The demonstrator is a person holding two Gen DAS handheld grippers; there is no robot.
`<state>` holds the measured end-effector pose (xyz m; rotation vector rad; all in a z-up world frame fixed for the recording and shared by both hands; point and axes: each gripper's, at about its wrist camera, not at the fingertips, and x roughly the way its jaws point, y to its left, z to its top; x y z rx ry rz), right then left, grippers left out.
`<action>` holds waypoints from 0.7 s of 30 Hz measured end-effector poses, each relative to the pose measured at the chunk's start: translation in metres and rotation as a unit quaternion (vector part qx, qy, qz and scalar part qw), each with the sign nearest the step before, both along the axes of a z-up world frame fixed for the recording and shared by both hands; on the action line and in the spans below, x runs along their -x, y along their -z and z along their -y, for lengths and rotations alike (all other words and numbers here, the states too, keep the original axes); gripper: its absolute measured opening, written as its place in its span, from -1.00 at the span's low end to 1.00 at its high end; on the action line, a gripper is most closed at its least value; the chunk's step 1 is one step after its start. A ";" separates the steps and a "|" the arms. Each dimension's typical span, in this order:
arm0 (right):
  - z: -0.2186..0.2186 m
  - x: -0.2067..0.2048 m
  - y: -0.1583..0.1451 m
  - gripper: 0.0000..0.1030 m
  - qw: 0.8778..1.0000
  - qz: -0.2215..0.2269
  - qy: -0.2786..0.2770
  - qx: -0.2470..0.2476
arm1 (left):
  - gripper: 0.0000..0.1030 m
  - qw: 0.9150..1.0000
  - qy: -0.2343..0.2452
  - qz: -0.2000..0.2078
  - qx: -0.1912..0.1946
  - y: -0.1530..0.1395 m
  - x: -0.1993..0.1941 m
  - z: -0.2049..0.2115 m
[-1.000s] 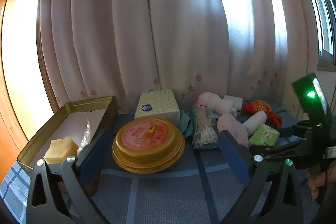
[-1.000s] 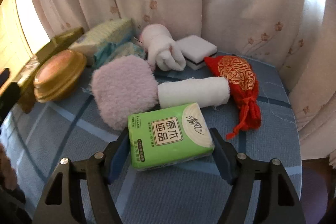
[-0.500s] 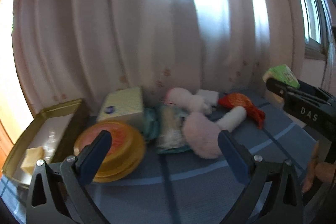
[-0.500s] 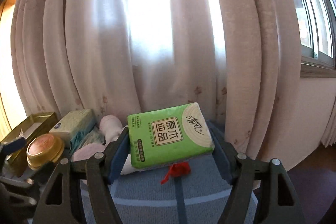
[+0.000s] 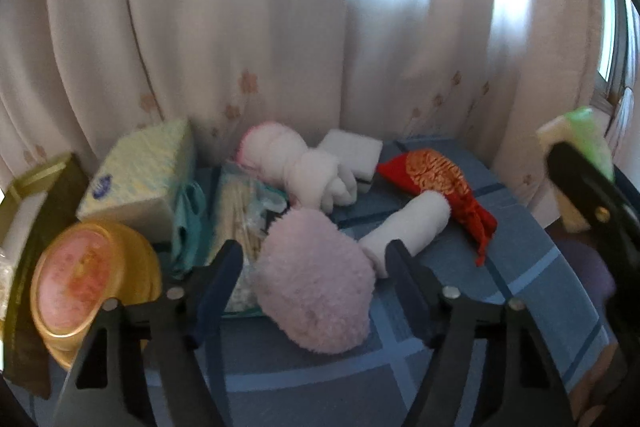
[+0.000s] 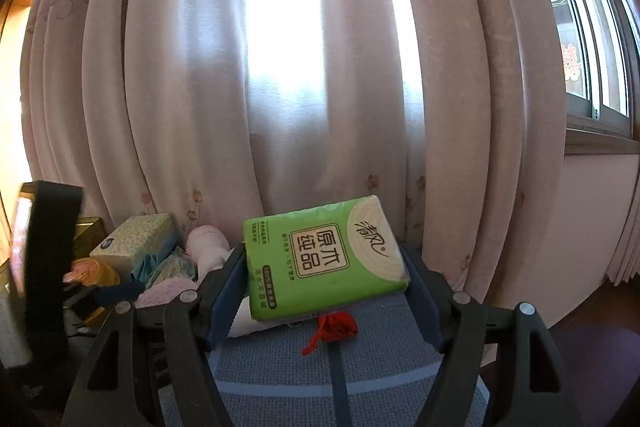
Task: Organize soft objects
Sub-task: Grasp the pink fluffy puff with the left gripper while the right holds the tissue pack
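Note:
My right gripper [image 6: 324, 267] is shut on a green tissue pack [image 6: 324, 259] and holds it up above the blue checked tablecloth [image 6: 280, 379]. In the left wrist view the pack [image 5: 580, 139] shows at the far right. My left gripper [image 5: 316, 259] is open, its fingers on either side of a fluffy pink puff [image 5: 316, 283] on the cloth. Behind the puff lie a rolled white cloth [image 5: 408, 227], a red and gold pouch [image 5: 440, 183], a pink and white towel roll [image 5: 296, 167] and a white sponge [image 5: 352, 151].
At the left stand a round gold tin with a pink lid [image 5: 88, 283], a yellow tissue box [image 5: 140, 175], a bag of cotton swabs [image 5: 240, 203] and the edge of a gold tray [image 5: 36, 179]. Curtains hang close behind the table.
My left gripper has moved right and forward, from in front of the gold tin to around the pink puff. My right gripper has lifted the green tissue pack off the table.

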<state>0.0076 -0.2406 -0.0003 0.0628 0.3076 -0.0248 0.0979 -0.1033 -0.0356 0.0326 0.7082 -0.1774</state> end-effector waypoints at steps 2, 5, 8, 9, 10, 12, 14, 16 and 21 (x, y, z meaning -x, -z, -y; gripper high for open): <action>0.000 0.000 0.000 0.46 1.000 0.000 -0.002 -0.001 | 0.12 0.999 0.002 -0.024 0.021 0.005 -0.008 -0.003; 0.000 -0.001 0.000 0.46 1.000 -0.002 -0.002 -0.002 | -0.15 0.999 0.011 -0.037 0.033 0.008 -0.010 -0.003; 0.001 -0.001 -0.001 0.46 1.000 -0.001 -0.001 -0.003 | -0.65 0.997 0.023 -0.036 0.057 0.008 -0.006 -0.008; 0.001 0.000 -0.001 0.46 1.000 0.000 0.001 -0.004 | -0.65 0.997 0.022 -0.031 0.065 0.007 -0.004 -0.011; 0.001 0.000 -0.001 0.46 1.000 0.000 0.002 -0.004 | -0.65 0.996 0.024 -0.022 0.079 0.005 0.000 -0.015; 0.001 0.001 -0.001 0.46 1.000 0.002 0.007 -0.005 | -0.65 0.994 0.031 0.002 0.104 -0.001 0.012 -0.024; 0.002 0.002 0.000 0.46 1.000 0.005 0.011 -0.007 | -0.65 0.992 0.030 0.042 0.117 -0.010 0.027 -0.031; 0.003 0.001 0.000 0.46 1.000 0.005 0.013 -0.010 | -0.65 0.990 0.023 0.080 0.111 -0.017 0.042 -0.034; 0.004 0.002 -0.001 0.46 1.000 0.006 0.027 -0.008 | -0.65 0.989 0.007 0.121 0.084 -0.025 0.059 -0.034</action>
